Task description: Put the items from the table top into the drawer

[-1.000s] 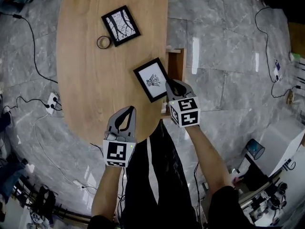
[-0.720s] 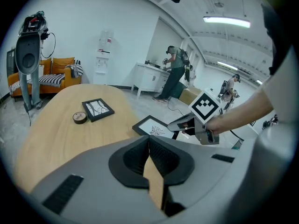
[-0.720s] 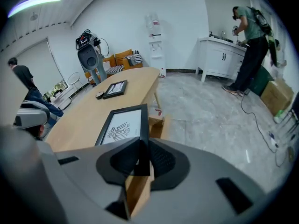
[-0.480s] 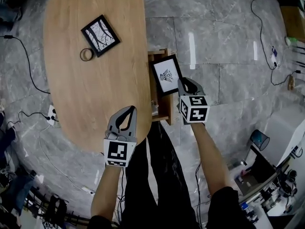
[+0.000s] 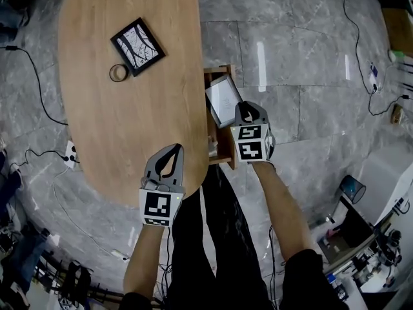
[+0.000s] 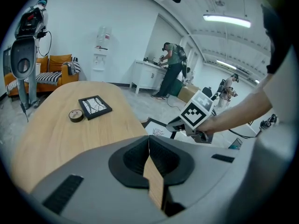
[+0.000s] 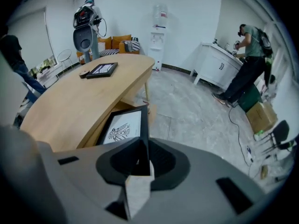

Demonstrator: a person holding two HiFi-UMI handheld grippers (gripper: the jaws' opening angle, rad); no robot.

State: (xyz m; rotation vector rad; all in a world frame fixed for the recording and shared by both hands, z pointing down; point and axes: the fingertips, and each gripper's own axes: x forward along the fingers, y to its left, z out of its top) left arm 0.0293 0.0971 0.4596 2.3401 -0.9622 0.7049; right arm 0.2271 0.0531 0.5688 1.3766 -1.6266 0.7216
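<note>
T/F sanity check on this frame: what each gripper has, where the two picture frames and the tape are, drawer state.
1. The right gripper is clamped on a picture frame. True.
2. That frame lies flat on the table. False: it is off the table, over the open drawer.
3. The left gripper holds the tape roll. False: its jaws are together and empty; the roll sits on the table.
4. A second frame lies on the table beside the tape roll. True.

Head view looks steeply down; both gripper views share the table (image 5: 129, 128)
</note>
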